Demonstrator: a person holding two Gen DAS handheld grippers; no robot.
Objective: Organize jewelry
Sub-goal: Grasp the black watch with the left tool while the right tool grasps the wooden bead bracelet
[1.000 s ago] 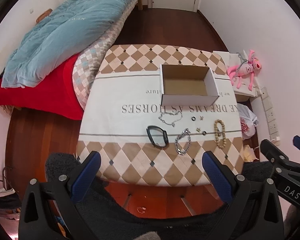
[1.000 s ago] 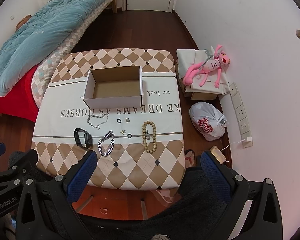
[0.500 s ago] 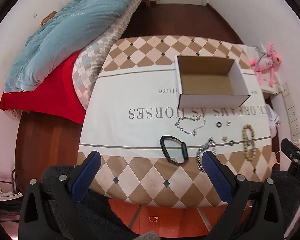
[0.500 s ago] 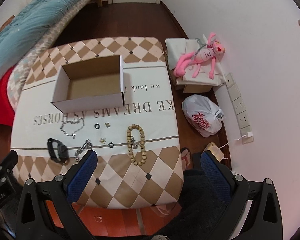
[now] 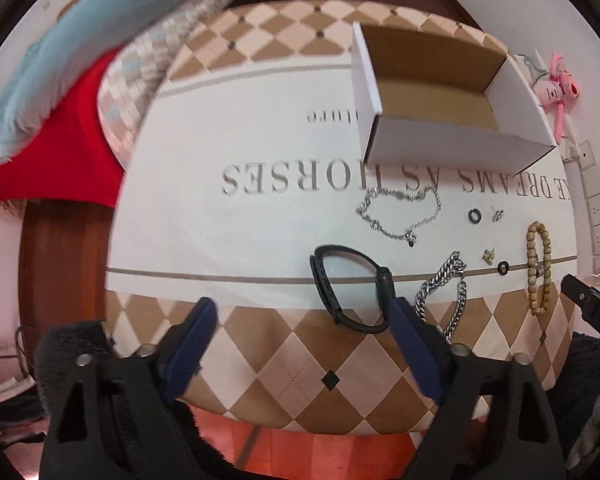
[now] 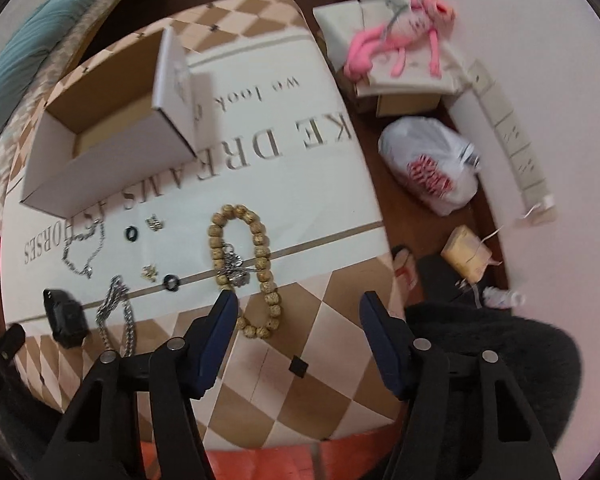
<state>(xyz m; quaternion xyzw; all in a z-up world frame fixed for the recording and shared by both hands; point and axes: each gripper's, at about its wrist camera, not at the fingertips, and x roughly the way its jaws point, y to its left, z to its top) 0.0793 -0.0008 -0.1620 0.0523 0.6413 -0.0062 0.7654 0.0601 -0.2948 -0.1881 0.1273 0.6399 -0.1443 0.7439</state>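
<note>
An open empty cardboard box point(image 5: 436, 92) point(image 6: 108, 128) stands at the back of the cloth-covered table point(image 5: 240, 220). In front of it lie a thin silver chain point(image 5: 400, 212), a black band point(image 5: 350, 290) point(image 6: 64, 316), a thick silver chain bracelet point(image 5: 446, 292) point(image 6: 116, 312), a wooden bead bracelet point(image 5: 538, 268) point(image 6: 244, 268), two small black rings point(image 5: 475, 216) and small earrings point(image 5: 488, 256). My left gripper point(image 5: 304, 316) is open, low over the front of the table, its right finger beside the black band. My right gripper point(image 6: 298, 308) is open, just right of the bead bracelet.
A bed with a teal duvet point(image 5: 72, 52) and red sheet point(image 5: 52, 152) stands left of the table. On the floor to the right are a pink plush toy point(image 6: 400, 36) on a box, a white plastic bag point(image 6: 432, 172) and a wall power strip point(image 6: 512, 140).
Both grippers have moved down and forward, close to the table. The left one now reaches the black band, the right one the bead bracelet. The jewelry has not moved.
</note>
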